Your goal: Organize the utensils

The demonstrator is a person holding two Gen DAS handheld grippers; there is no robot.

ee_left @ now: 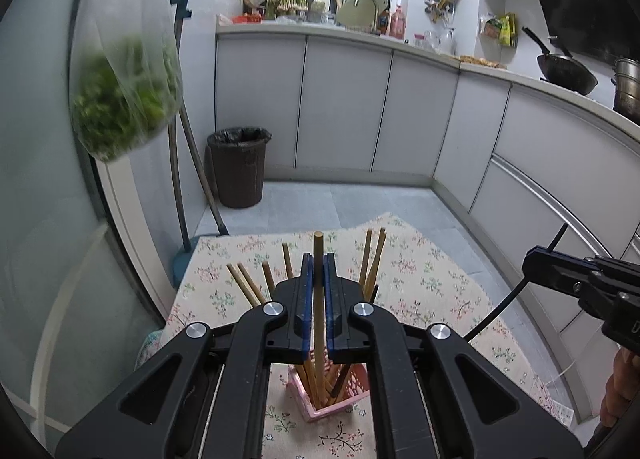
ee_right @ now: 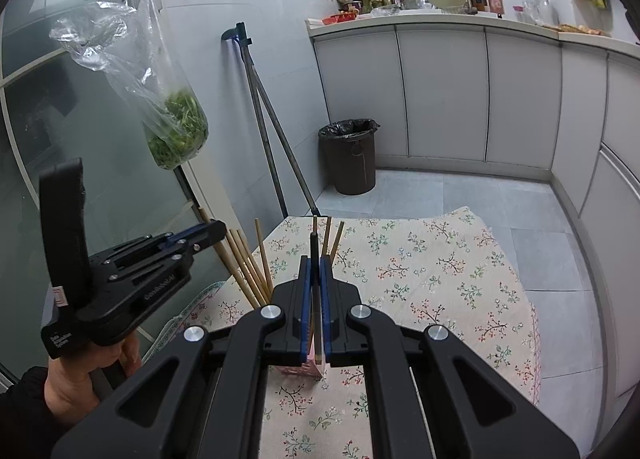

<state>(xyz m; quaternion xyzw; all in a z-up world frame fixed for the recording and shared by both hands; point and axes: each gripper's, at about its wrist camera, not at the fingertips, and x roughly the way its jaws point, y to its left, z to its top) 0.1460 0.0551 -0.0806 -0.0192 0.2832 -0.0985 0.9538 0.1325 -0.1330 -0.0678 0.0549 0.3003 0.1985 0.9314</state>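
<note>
Figure. Two hand-held grippers working over a pink slotted holder that stands on a floral tablecloth. We see the left gripper with its blue-padded jaws nearly closed on a light wooden chopstick; the stick stands upright, its lower end already inside the holder among the others. In the right wrist view the right gripper is likewise pinched narrow, on a dark-tipped chopstick whose pale lower end hangs just above the holder's near rim; the holder there is mostly hidden behind the jaws.

Step in hand, as we judge it: seating each held stick in the holder. To do it well, we keep the stick vertical, lower it straight into a free gap rather than onto the crossed sticks at the bottom, and open the jaws only once the end rests inside. We bring the grippers down one at a time, since both crowd the same small opening, and we avoid nudging the light holder sideways.

Count: grippers, two; holders, one; chopsticks held, two. Chopsticks leaning loose in the holder: about seven tops show in the left wrist view, though overlaps make the exact number uncertain.
</note>
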